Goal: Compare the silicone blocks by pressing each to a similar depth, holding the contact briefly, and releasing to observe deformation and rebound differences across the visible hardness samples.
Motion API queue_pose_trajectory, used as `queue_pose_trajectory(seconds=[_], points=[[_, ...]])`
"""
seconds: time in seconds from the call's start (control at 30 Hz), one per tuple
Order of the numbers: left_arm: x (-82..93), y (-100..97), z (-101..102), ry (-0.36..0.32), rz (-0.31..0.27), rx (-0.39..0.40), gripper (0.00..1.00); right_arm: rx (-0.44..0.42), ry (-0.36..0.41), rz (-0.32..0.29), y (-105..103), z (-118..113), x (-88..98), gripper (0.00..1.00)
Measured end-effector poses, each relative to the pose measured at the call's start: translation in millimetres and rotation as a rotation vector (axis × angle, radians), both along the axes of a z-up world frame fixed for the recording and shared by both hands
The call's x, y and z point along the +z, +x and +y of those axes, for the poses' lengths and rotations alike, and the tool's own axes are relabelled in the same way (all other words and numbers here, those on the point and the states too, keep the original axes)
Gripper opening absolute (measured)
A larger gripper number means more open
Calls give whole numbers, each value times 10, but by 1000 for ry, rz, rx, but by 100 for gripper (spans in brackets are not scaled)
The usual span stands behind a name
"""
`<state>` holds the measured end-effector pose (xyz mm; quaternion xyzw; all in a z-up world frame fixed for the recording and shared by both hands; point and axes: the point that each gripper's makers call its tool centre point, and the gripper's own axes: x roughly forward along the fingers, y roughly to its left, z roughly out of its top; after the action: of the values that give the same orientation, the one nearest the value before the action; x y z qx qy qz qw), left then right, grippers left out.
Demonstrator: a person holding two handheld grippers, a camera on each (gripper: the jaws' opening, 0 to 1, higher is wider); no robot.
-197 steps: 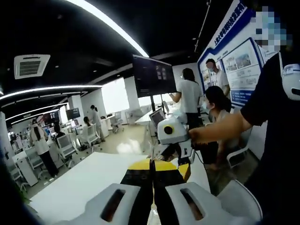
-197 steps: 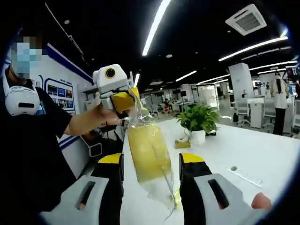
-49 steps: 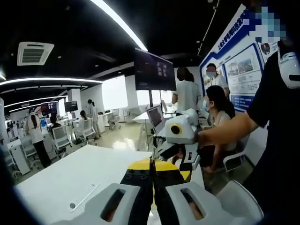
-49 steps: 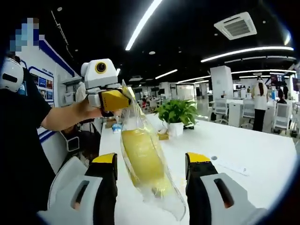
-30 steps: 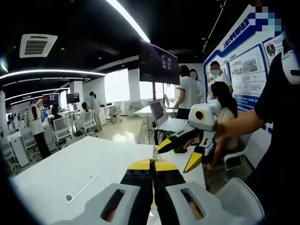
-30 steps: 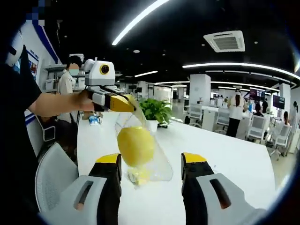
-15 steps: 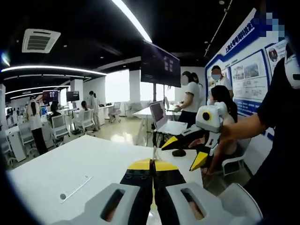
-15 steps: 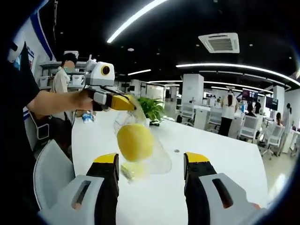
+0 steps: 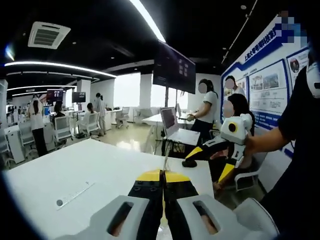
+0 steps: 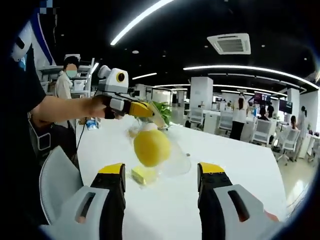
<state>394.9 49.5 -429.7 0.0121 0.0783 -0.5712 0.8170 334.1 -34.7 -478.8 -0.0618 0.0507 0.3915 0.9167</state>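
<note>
Yellow silicone blocks in clear plastic bag, now swung free, pinched by left gripper; right gripper wide, backed off; pressing not begun.

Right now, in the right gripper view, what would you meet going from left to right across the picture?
White chair → person's hand → left gripper shut on the clear bag → yellow ball in the clear bag → distant office chairs.
</note>
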Motion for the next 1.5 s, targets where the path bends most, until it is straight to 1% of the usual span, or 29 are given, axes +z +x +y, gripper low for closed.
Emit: queue_pose_trajectory(seconds=[0.2,0.27,0.4,0.47,0.57,0.63,0.67,0.77,0.8,0.87,0.9,0.97,1.03,1.07,1.1,1.13,1.2,1.23,1.27,1.3,1.33,1.37,1.43,1.5], points=[[-93,42,-32,-14,30,6,0,-69,10,-30,-174,-205,21,54],[-132,51,-54,-12,36,7,0,-98,33,-30,-215,-310,21,54],[-212,73,-90,-11,50,9,0,-131,68,-14,-328,-436,4,55],[-237,82,-103,-17,59,11,0,-148,98,-4,-375,-487,-2,57],[-280,86,-136,-22,72,10,0,-164,111,16,-437,-534,-44,58],[-314,93,-160,-22,79,11,0,-182,86,41,-492,-570,-135,58],[-337,88,-180,-26,91,5,0,-181,73,48,-523,-573,-179,58],[-397,98,-239,-22,101,5,0,-179,35,83,-597,-587,-295,56],[-427,101,-274,-27,114,5,0,-171,9,103,-634,-591,-353,55],[-476,109,-316,-28,121,8,0,-158,-17,148,-687,-586,-436,50],[-521,118,-347,-34,139,12,0,-164,-31,143,-688,-607,-464,50],[-595,138,-391,-43,159,22,0,-162,-45,118,-718,-598,-450,52],[-652,156,-426,-66,194,34,0,-161,-41,118,-741,-605,-433,53],[-676,170,-439,-75,202,41,0,-163,-33,119,-754,-611,-416,52],[-720,192,-459,-94,227,59,0,-167,-27,113,-760,-618,-400,53],[-754,211,-471,-101,231,71,0,-169,-23,110,-767,-623,-391,53],[-853,236,-528,-114,257,96,0,-174,-23,125,-781,-634,-406,51],[-923,250,-567,-124,289,115,0,-176,-30,131,-786,-652,-424,51],[-971,268,-588,-127,302,129,0,-177,-36,133,-795,-660,-435,51],[-1021,284,-607,-122,300,137,0,-179,-43,133,-798,-685,-446,51],[-1092,316,-619,-122,315,158,0,-181,-48,133,-810,-702,-451,51],[-1137,325,-632,-124,333,161,0,-182,-51,134,-819,-713,-451,50],[-1217,360,-631,-132,337,178,0,-192,-57,131,-838,-754,-441,50],[-1305,414,-612,-144,373,198,0,-206,-55,128,-850,-819,-436,50]])
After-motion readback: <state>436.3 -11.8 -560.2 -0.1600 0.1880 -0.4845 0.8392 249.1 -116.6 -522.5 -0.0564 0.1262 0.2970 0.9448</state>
